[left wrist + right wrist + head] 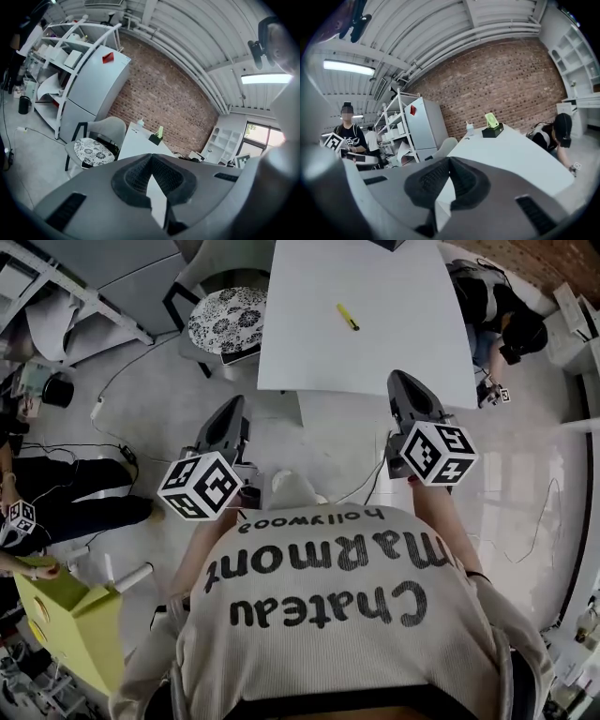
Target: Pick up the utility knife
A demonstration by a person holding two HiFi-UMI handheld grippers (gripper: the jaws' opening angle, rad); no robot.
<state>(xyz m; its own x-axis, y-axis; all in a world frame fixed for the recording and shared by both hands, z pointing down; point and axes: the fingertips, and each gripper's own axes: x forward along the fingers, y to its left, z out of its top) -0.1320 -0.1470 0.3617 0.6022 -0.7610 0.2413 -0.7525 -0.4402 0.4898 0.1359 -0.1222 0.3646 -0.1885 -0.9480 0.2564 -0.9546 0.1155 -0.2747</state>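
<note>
Holding 2 grippers out ahead of my chest, I have both short of the white table (375, 352), their tips near its closest edge and not over it. My left gripper (233, 407) has its jaws together: the ribbed pads meet at the tip with nothing between them, and only a pale sliver shows between them lower down. My right gripper (403, 382) is closed the same way, pad against pad, and empty.

The knife (348, 317) is a small yellow one. It lies slanted on the table, ahead of both grippers and well apart from either tip, closer to the right gripper's line than to the left's. Nothing touches it.

Ahead of the left gripper, just beside the table's left edge, stands a chair (227, 320) with a black-and-white patterned cushion. Beyond it and further left is a grey fridge (93, 89) against a brick wall (168, 98).

Past the right gripper, at the table's far end, a black box (492, 131) carries something pale green, and a small bottle (469, 127) stands left of it. Off to that gripper's right, a person (555, 133) in dark clothes crouches beside the table.
</note>
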